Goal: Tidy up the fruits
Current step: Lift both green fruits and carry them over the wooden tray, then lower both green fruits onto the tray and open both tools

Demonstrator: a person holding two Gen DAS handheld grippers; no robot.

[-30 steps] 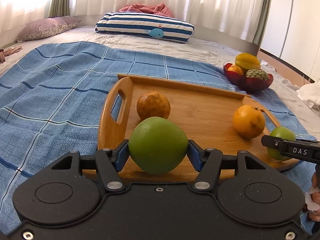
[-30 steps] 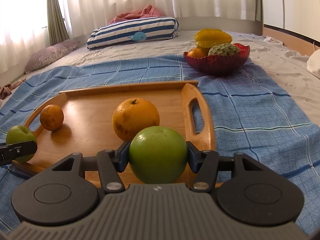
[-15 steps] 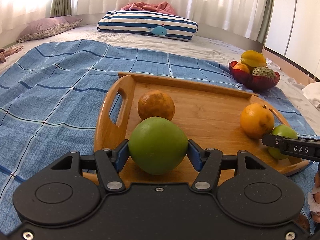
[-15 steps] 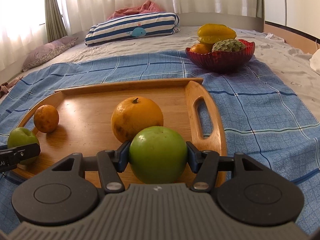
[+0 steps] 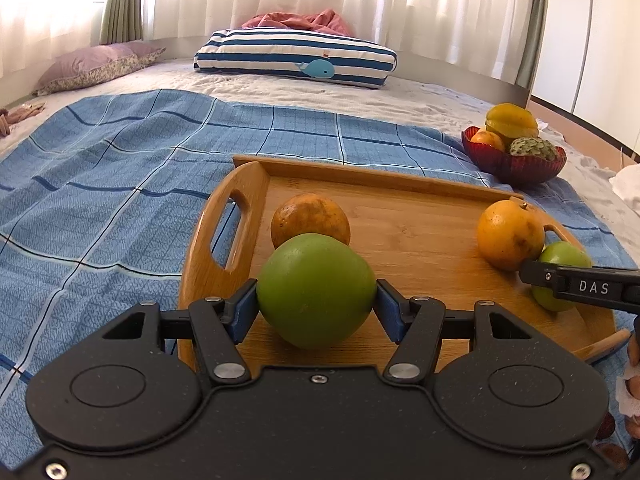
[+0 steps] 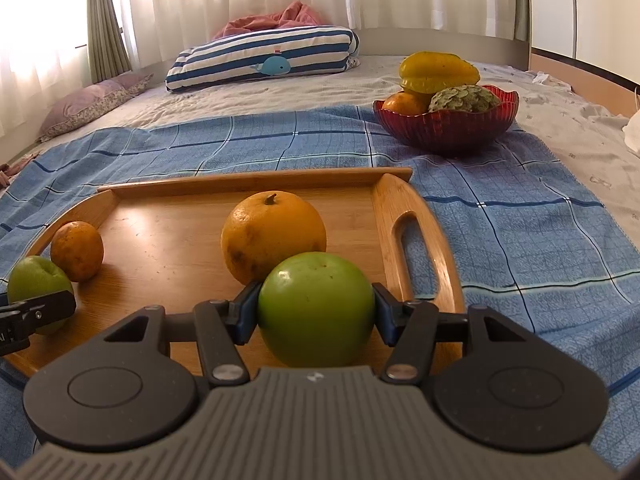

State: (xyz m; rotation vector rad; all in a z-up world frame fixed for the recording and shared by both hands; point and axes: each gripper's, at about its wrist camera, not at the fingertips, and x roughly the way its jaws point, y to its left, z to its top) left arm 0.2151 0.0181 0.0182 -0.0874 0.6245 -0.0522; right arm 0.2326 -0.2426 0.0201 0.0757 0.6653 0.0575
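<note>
My left gripper (image 5: pixel 316 304) is shut on a green apple (image 5: pixel 316 290), held over the near left part of a wooden tray (image 5: pixel 404 240). A small brownish orange (image 5: pixel 310 218) lies just beyond it. My right gripper (image 6: pixel 316 312) is shut on a second green apple (image 6: pixel 316 308) over the near right part of the tray (image 6: pixel 160 240), right in front of a large orange (image 6: pixel 274 236). Each view shows the other gripper's apple at the tray's near edge: apple (image 5: pixel 562 276) and apple (image 6: pixel 38 288).
A red glass bowl (image 6: pixel 448 128) with a starfruit, an orange and a custard apple stands beyond the tray on the right. The tray rests on a blue checked cloth (image 5: pixel 100 200) on a bed. A striped pillow (image 5: pixel 296 58) lies at the back.
Both grippers have moved a little forward over the tray with their apples; the oranges and the bowl look nearer. Neither grip has changed.
</note>
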